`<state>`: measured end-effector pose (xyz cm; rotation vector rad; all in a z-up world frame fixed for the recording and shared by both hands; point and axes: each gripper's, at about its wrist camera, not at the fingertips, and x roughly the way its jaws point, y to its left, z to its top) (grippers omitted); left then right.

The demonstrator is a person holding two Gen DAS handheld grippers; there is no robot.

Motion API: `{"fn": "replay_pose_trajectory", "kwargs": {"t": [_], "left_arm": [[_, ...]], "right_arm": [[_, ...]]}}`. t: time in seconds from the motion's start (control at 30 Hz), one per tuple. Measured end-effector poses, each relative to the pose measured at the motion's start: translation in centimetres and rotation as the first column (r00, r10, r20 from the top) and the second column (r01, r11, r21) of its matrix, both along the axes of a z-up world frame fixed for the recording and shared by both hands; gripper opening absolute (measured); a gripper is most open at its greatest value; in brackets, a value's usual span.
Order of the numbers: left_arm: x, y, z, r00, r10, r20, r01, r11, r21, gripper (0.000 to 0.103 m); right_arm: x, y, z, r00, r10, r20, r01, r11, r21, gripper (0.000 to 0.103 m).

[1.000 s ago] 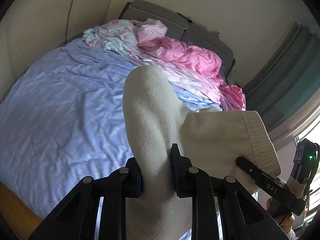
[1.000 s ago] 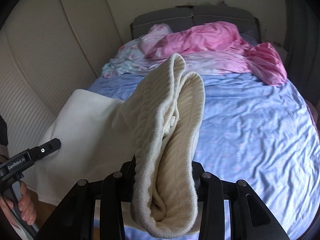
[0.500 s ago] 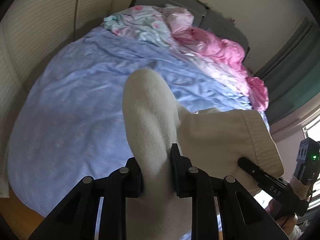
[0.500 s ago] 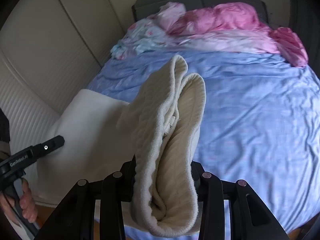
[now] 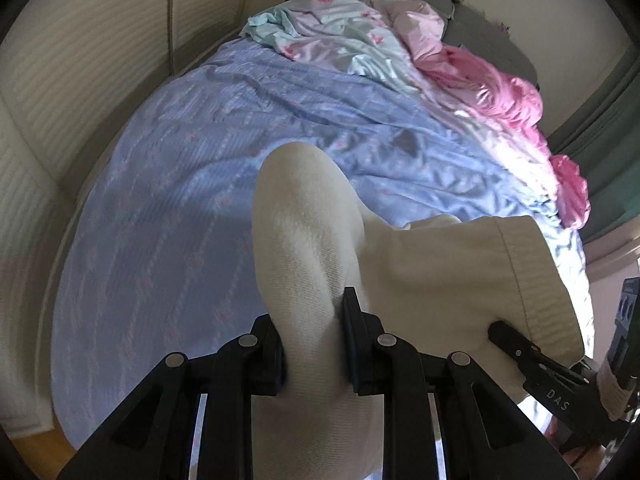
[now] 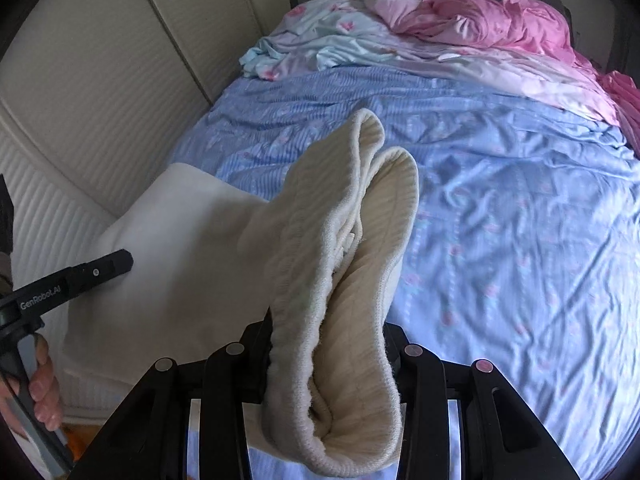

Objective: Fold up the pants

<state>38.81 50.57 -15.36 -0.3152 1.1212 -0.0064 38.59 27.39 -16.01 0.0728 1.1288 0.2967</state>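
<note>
We take the bed (image 5: 168, 240) as our landmark: its blue sheet spreads wide and bare below us, and that open stretch is, we judge, why the garment is carried over it, since a flat free surface is what a fold needs. At the head of the bed lies a heap of pink and pale floral bedding (image 6: 460, 28), bunched well away from the middle, so it does not crowd the spot where the cloth should land.

The cream pants (image 5: 304, 248) hang above the foot end of the bed, stretched between our two hands. One broad panel (image 6: 172, 240) of them drapes out toward the padded wall side of the bed, off the sheet. We hold them at two points so the cloth spans taut and can be lowered flat rather than dropped in a pile.

The left tongs (image 5: 314, 344) are clenched on a thick roll of the fabric, which bulges up between the jaws. The right tongs (image 6: 332, 360) are clamped on the ribbed waistband (image 6: 352, 240), doubled over on itself. Both tilt down toward the sheet, so we reckon the laying-out is at hand and the folding proper is not yet begun.
</note>
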Motion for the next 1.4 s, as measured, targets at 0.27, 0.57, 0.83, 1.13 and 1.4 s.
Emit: {"fn": "replay_pose_trajectory", "kwargs": {"t": [0.27,0.57,0.83,1.13,1.4], "left_arm": [[2.0,3.2,-6.6,0.992,0.039,-0.120,-0.033,0.998,0.056,0.024],[0.0,4.4,-10.8,0.974,0.094,-0.206,-0.083,0.995,0.060,0.027],[-1.7,3.4,-10.2,0.971,0.060,-0.230,0.004,0.964,0.267,0.046],[-6.9,1.1,-6.1,0.983,0.103,-0.154,-0.057,0.960,0.275,0.050],[-13.2,-4.9,3.3,0.997,0.075,0.014,-0.075,0.939,0.335,0.070]], "right_arm": [[0.9,2.9,-5.3,0.999,0.006,-0.037,-0.009,0.998,-0.062,0.039],[-0.2,1.0,-9.2,0.983,-0.020,-0.184,0.021,1.000,0.005,0.044],[-0.5,-3.1,-8.8,0.971,-0.114,-0.210,0.118,0.993,0.010,0.062],[-4.4,-3.6,-5.0,0.993,-0.035,-0.115,0.030,0.998,-0.046,0.064],[-9.2,-8.0,4.6,0.996,0.037,0.077,-0.034,0.999,-0.038,0.078]]}}
